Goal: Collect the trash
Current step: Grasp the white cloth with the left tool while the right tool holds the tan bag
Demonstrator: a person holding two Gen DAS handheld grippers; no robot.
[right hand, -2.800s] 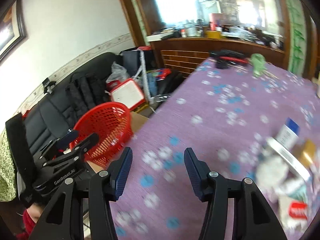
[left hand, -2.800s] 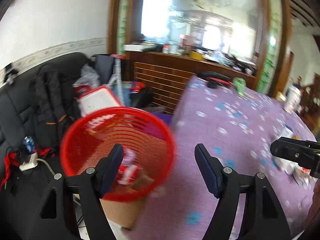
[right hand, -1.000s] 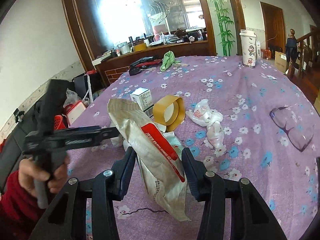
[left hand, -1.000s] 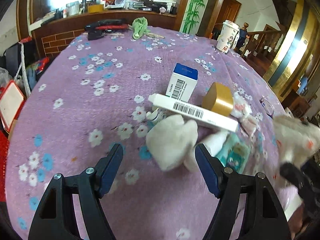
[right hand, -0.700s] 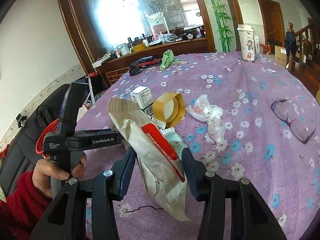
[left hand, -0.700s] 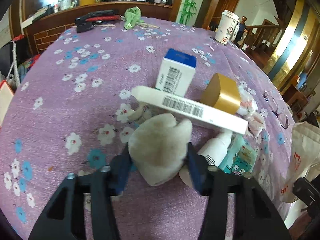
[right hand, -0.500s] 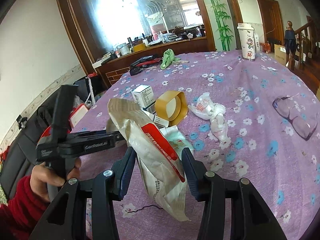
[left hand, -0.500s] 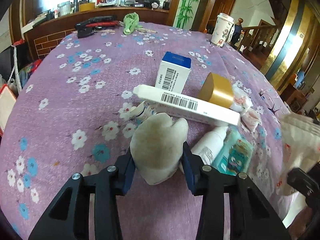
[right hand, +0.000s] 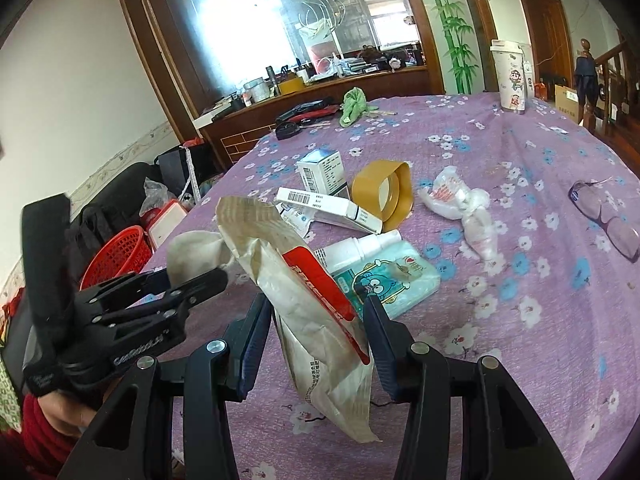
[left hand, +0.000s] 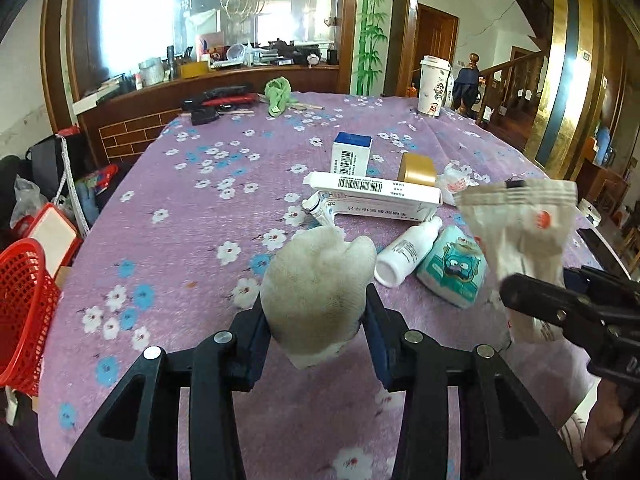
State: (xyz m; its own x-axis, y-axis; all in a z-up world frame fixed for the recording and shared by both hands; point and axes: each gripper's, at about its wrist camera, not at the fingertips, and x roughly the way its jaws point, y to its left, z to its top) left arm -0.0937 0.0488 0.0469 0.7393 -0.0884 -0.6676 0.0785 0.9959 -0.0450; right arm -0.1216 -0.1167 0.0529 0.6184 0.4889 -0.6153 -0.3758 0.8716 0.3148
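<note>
Left tongs (left hand: 316,320) now gripping one wad (left hand: 320,276)

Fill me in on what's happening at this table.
A person is clearing trash off a purple flowered tablecloth with a handheld gripper in each hand. The left gripper is shut on a crumpled off-white wad; the right gripper is shut on a torn paper packet with a red stripe. Boxes, a tape roll, a white bottle and a tissue pack lie on the cloth. A red basket waits beside the table.

Crumpled off-white tissue wad (left hand: 320,280) lower centre, pinched between pads; beige red-striped wrapper (right hand: 316,304) upright, centre frame.
</note>
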